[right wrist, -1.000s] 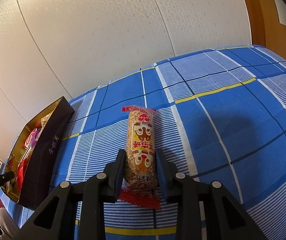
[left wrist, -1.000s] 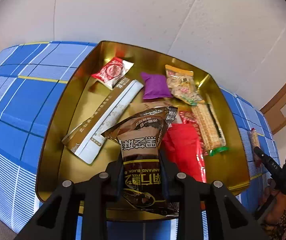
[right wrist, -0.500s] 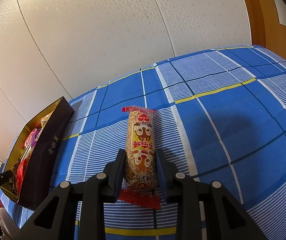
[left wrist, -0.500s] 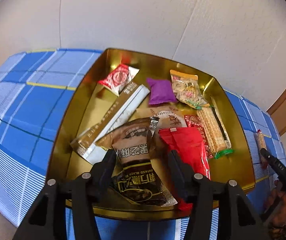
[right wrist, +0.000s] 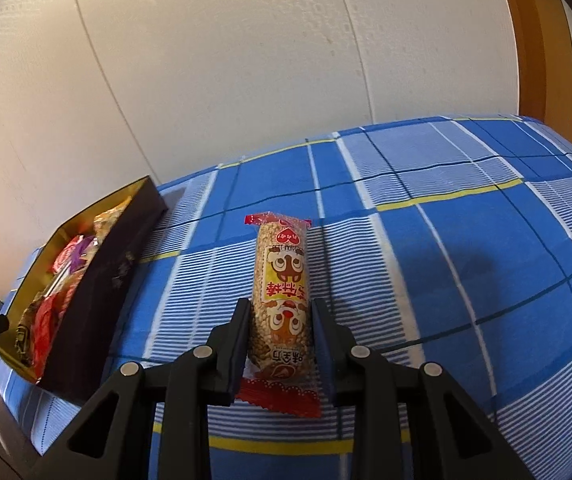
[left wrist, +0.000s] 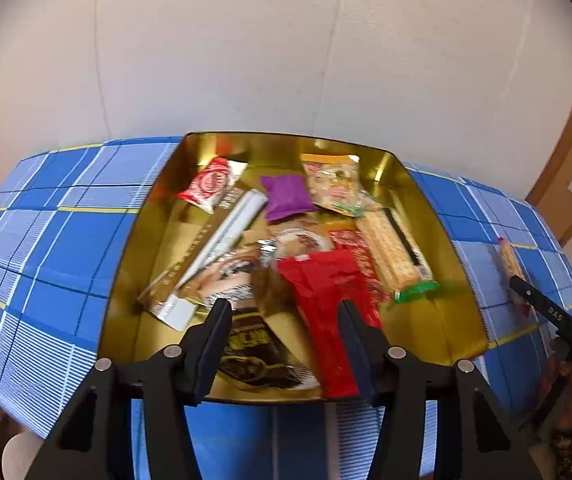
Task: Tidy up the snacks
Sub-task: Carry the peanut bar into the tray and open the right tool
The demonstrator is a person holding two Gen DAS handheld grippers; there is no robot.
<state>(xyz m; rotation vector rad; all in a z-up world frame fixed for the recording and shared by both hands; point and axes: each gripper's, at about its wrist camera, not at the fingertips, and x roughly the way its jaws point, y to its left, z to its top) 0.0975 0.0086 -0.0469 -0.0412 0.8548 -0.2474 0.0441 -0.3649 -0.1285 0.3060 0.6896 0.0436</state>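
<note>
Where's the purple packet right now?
Left wrist view: the purple packet lies toward the gold tray's far end, between the red-and-white packet and the orange-topped snack bag.

Even, soft indoor light fills both fisheye views, their corners vignetted black and straight lines bowed. The gold tray (left wrist: 437, 236) throws back warm glare — its snacks smeared by motion blur. On the blue checked cloth (right wrist: 465, 240) a faint shadow lies — the right wrist view sharp throughout.

"味全坊" — rice-puff snack bar (right wrist: 282, 304) wrapper
</note>
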